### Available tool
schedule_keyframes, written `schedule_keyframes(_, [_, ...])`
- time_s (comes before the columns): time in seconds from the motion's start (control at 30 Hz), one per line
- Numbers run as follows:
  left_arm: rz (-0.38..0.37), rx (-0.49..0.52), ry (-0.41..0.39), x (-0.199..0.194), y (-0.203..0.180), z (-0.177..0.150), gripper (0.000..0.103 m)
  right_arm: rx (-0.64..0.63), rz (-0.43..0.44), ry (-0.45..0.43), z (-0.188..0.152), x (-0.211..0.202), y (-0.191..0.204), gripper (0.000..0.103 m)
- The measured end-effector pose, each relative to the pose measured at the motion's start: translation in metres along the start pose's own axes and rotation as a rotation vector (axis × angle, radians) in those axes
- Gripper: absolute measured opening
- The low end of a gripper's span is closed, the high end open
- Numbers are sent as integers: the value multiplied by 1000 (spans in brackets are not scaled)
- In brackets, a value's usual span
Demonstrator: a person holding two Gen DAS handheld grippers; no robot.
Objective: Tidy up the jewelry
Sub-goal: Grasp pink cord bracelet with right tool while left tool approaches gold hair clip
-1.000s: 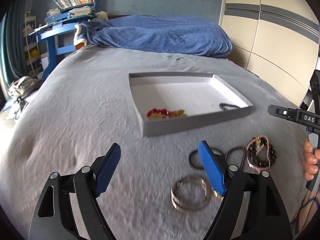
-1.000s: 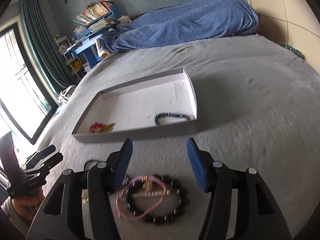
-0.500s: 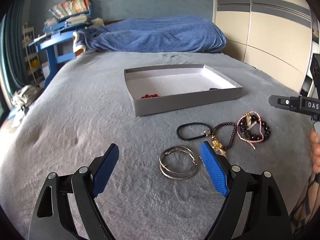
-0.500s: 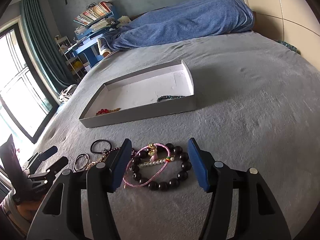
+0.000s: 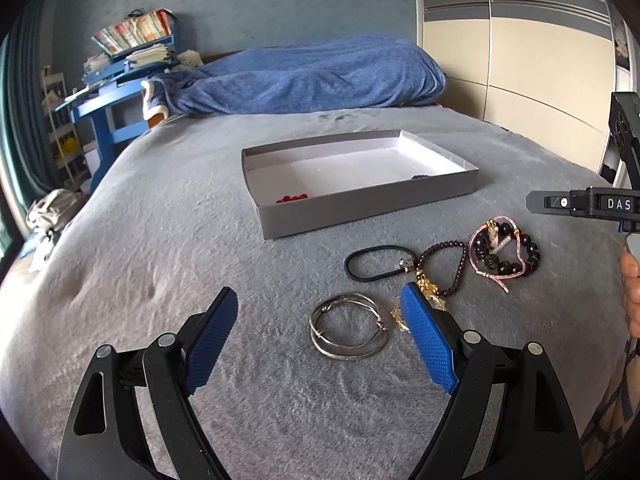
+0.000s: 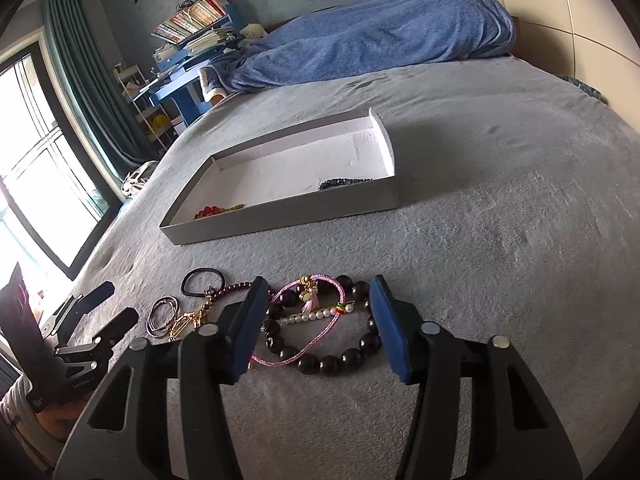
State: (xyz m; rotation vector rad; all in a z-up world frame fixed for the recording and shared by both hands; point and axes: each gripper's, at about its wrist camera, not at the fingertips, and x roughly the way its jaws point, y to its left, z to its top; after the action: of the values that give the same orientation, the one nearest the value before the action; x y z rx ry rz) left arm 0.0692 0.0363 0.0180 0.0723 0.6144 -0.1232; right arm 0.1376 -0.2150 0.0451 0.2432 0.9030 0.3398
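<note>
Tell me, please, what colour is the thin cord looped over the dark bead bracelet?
Pink cord, clearest in the right wrist view.

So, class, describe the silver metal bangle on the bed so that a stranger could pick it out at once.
Start at the shallow grey cardboard tray on the grey bedspread. Loose jewellery lies in front of it; the silver metal bangle lies nearest the left gripper. Unlike the black elastic hair band and the beaded bracelets beside it, it is plain, shiny, beadless metal.
</note>
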Motion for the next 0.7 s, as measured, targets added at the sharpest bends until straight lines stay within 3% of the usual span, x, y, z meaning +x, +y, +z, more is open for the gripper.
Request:
schedule_keyframes(0.33, [-27,-12,-15,-4,1,1,84,-48,-19,58,-6,14,7,32])
schedule_keyframes(0.7, [-77,7,-11,-3,-9,2,84,-38,-51,144,-10,35,2,32])
